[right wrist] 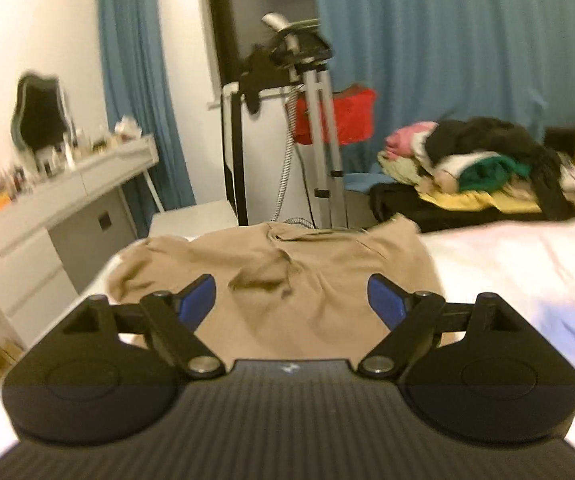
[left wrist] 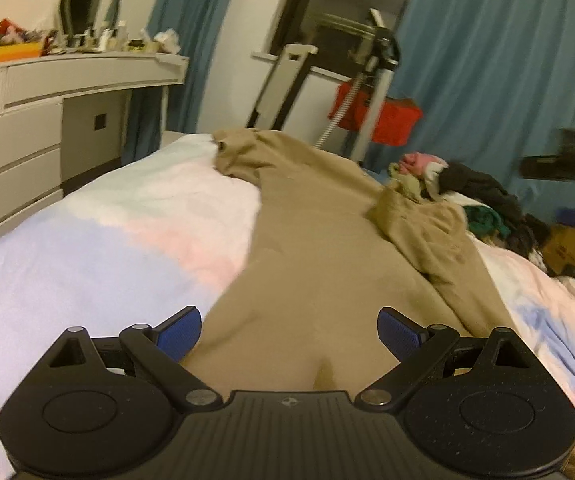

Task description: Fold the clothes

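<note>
A tan garment [left wrist: 319, 240] lies spread lengthwise on the bed, with a rumpled fold on its right side and a bunched end at the far edge. My left gripper [left wrist: 289, 334] hovers open just above its near end, blue pads [left wrist: 179, 334] wide apart, nothing between them. In the right wrist view the same tan garment [right wrist: 287, 280] lies wrinkled near the bed's far edge. My right gripper [right wrist: 291, 302] is open over it, holding nothing.
The bed has a pastel pink, blue and white cover [left wrist: 87, 248]. A pile of mixed clothes [right wrist: 479, 164] sits at the back right. A white dresser [left wrist: 27, 128] stands to the left, and a steamer stand [right wrist: 319, 120] with a red item stands beyond the bed by blue curtains.
</note>
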`<state>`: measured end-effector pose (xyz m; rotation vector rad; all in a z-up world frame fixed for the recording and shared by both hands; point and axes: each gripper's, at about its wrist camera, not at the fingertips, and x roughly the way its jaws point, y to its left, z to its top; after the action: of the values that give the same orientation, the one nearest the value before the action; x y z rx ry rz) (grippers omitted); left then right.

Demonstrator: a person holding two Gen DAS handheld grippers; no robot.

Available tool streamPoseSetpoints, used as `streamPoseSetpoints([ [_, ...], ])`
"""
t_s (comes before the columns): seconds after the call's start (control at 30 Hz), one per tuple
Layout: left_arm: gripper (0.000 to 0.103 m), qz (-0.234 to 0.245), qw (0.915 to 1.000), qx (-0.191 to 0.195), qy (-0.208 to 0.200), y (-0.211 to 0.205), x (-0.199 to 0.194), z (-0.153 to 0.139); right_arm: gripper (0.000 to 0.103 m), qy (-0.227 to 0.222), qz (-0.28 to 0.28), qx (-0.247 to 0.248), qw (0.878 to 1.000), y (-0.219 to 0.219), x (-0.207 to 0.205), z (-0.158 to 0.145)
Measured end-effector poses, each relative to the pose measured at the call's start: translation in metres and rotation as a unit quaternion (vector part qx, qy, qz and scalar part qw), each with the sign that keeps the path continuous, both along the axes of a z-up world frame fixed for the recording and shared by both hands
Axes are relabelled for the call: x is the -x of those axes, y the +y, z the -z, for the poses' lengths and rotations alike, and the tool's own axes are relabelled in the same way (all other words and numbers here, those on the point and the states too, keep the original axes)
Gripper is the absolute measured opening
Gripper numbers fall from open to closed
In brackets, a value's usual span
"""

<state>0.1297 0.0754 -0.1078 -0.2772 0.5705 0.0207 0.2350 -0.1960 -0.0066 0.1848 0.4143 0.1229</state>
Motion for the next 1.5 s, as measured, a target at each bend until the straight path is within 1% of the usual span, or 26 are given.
streamPoseSetpoints([
  [0.07,0.096,0.017,0.9999,-0.002,-0.001,-0.01,0.013,-0.007,0.084,-0.003,0.018,-0.035,0.999,-0.023,0.048,-0.005],
  [0.17,0.096,0.044,0.9989,-0.016,-0.004,-0.028,0.034,-0.014,0.085,0.005,0.05,-0.07,0.996,-0.049,0.115,0.0],
  [0.27,0.096,0.066,0.9971,-0.038,-0.001,-0.044,0.049,-0.013,0.085,0.012,0.057,-0.08,0.995,-0.061,0.161,0.01],
  [0.4,0.096,0.093,0.9935,-0.065,0.005,-0.063,0.067,-0.01,0.085,0.013,0.065,-0.074,0.995,-0.069,0.198,0.024],
  [0.47,0.096,0.101,0.9923,-0.072,0.006,-0.069,0.069,-0.008,0.085,0.011,0.072,-0.069,0.995,-0.073,0.206,0.029],
  [0.63,0.095,0.119,0.9888,-0.09,0.007,-0.084,0.074,-0.003,0.084,0.007,0.08,-0.058,0.995,-0.083,0.208,0.034],
  [0.77,0.094,0.134,0.9852,-0.106,0.01,-0.098,0.078,0.0,0.084,0.007,0.086,-0.077,0.993,-0.093,0.209,0.036],
  [0.8,0.093,0.142,0.9843,-0.104,0.014,-0.103,0.078,0.0,0.084,0.005,0.089,-0.083,0.993,-0.098,0.21,0.036],
  [0.97,0.083,0.178,0.979,-0.095,0.033,-0.128,0.079,0.004,0.084,-0.004,0.108,-0.11,0.988,-0.124,0.215,0.035],
  [1.07,0.078,0.202,0.9742,-0.092,0.041,-0.147,0.082,0.003,0.084,-0.01,0.132,-0.137,0.982,-0.15,0.218,0.035],
  [1.1,0.075,0.21,0.9725,-0.09,0.044,-0.154,0.083,0.003,0.084,-0.013,0.144,-0.152,0.978,-0.162,0.22,0.035],
  [1.13,0.072,0.219,0.9712,-0.08,0.048,-0.16,0.082,0.002,0.084,-0.017,0.156,-0.168,0.973,-0.173,0.223,0.035],
  [1.27,0.064,0.248,0.9658,-0.044,0.064,-0.186,0.079,-0.001,0.087,-0.024,0.199,-0.222,0.954,-0.21,0.233,0.044],
  [1.33,0.059,0.266,0.961,-0.027,0.072,-0.2,0.073,-0.001,0.087,-0.019,0.207,-0.233,0.95,-0.219,0.233,0.05],
  [1.43,0.051,0.291,0.9525,-0.007,0.09,-0.222,0.067,0.007,0.087,-0.011,0.209,-0.243,0.947,-0.223,0.23,0.056],
  [1.5,0.051,0.308,0.946,0.005,0.1,-0.238,0.064,0.013,0.087,-0.008,0.209,-0.248,0.946,-0.225,0.228,0.06],
])
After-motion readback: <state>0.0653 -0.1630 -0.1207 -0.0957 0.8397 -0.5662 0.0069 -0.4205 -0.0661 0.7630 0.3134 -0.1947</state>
